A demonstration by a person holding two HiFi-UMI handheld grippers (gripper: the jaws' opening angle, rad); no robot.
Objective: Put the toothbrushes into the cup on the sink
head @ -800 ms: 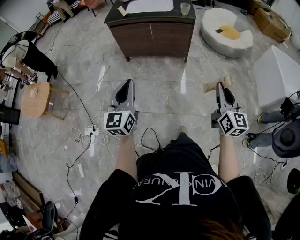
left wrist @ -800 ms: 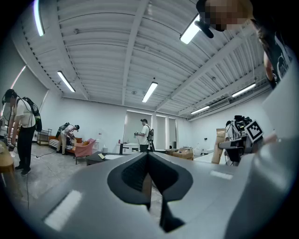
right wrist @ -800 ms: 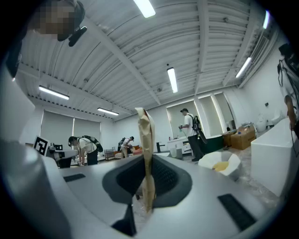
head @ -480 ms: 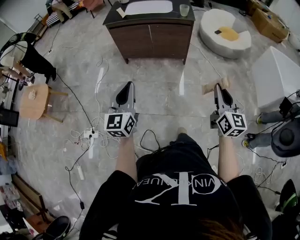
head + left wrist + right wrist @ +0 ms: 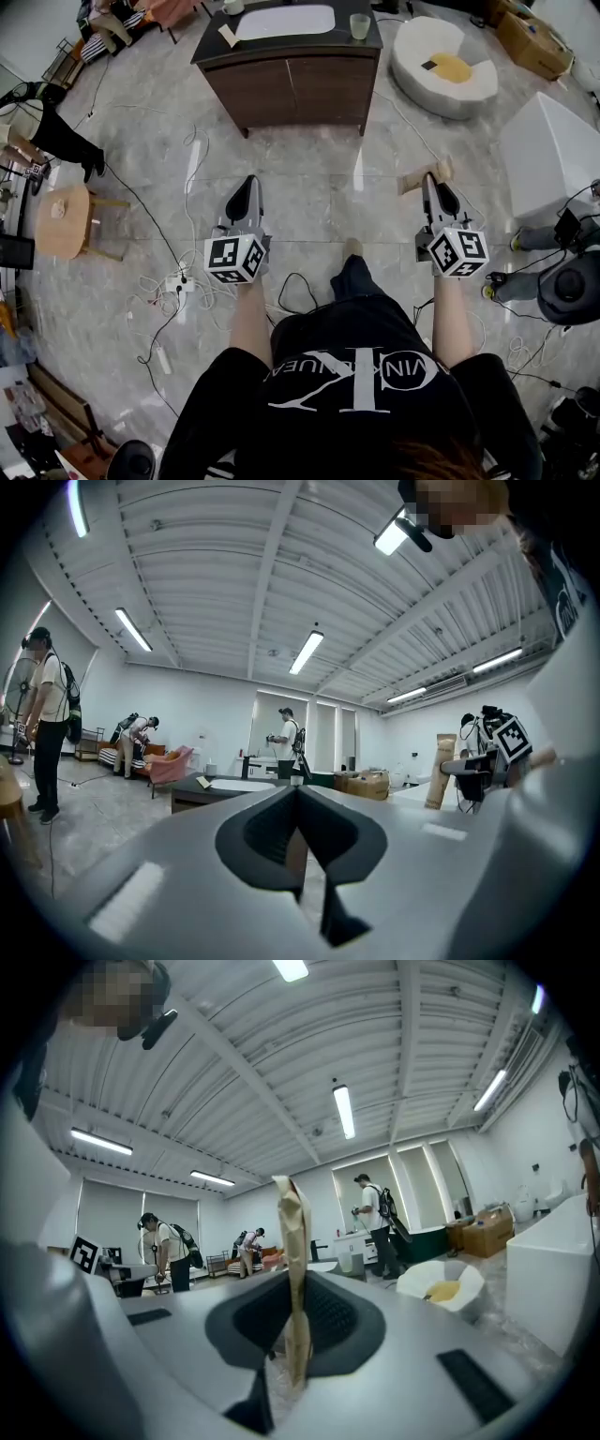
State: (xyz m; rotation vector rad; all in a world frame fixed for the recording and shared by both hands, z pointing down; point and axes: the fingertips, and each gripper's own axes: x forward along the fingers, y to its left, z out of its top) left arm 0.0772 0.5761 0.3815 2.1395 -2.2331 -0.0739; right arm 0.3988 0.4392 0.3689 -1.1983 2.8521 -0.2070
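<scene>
**Left gripper** (image 5: pixel 246 182): jaws clenched together with nothing between them, pointing to 12 o'clock.

**Right gripper** (image 5: pixel 432 178): jaws clamped on a flat tan packet (image 5: pixel 417 180). The packet stands on edge between the pads and juts mostly toward 9 o'clock in the head view. Its contents cannot be told.

**Cup** (image 5: pixel 360 25): clear and upright on the dark countertop (image 5: pixel 367 42) of a wooden vanity cabinet (image 5: pixel 300 80). It stands at 3 o'clock of the white sink basin (image 5: pixel 286 21), well apart from both grippers.

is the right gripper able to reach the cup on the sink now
Probably not yet: the cup stands on the sink cabinet, across the floor from the right gripper, which is shut on a tan packet. Nothing blocks the way; stepping closer should do.
</scene>
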